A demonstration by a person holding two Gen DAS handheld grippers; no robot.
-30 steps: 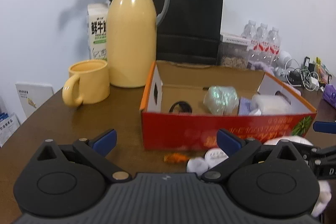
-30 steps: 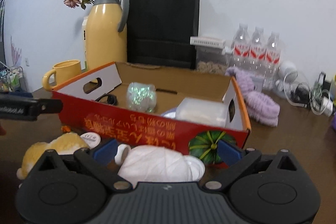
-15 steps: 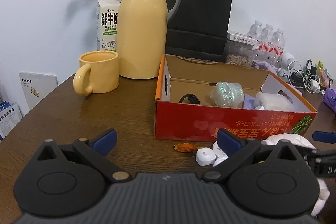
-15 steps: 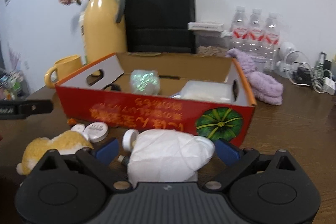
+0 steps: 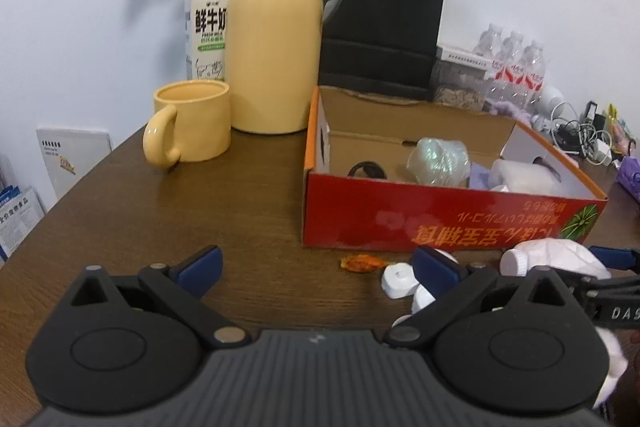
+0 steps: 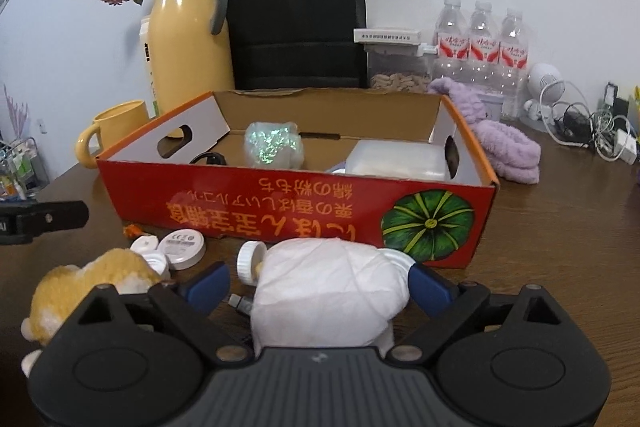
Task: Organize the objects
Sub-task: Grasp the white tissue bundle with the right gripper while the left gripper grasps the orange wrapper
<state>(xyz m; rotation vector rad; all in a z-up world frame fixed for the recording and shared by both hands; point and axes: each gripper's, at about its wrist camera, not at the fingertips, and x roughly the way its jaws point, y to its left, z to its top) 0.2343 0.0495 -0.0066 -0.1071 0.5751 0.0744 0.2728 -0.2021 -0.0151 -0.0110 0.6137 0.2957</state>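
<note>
A red cardboard box (image 6: 280, 203) stands open on the brown table, holding an iridescent ball (image 6: 274, 145), a translucent white container (image 6: 396, 161) and a black ring (image 5: 366, 171). In front of it lies a white wrapped bundle (image 6: 328, 291) between the fingers of my right gripper (image 6: 320, 285). Its jaws are closing, and the left pad still stands clear of the bundle. A yellow plush toy (image 6: 92, 275), white round caps (image 6: 182, 247) and an orange wrapper (image 5: 360, 262) lie to the left. My left gripper (image 5: 318, 267) is open over bare table, holding nothing.
Behind the box stand a yellow thermos (image 5: 276, 39), a yellow mug (image 5: 192, 125), a milk carton (image 5: 206, 27) and a black paper bag (image 6: 296, 15). Water bottles (image 6: 482, 43), a purple cloth (image 6: 504, 143) and tangled cables (image 6: 592, 131) fill the right side.
The white bundle now sits deeper between the right fingers, which have narrowed slightly. The left view has shifted, so the box appears further right and farther off.
</note>
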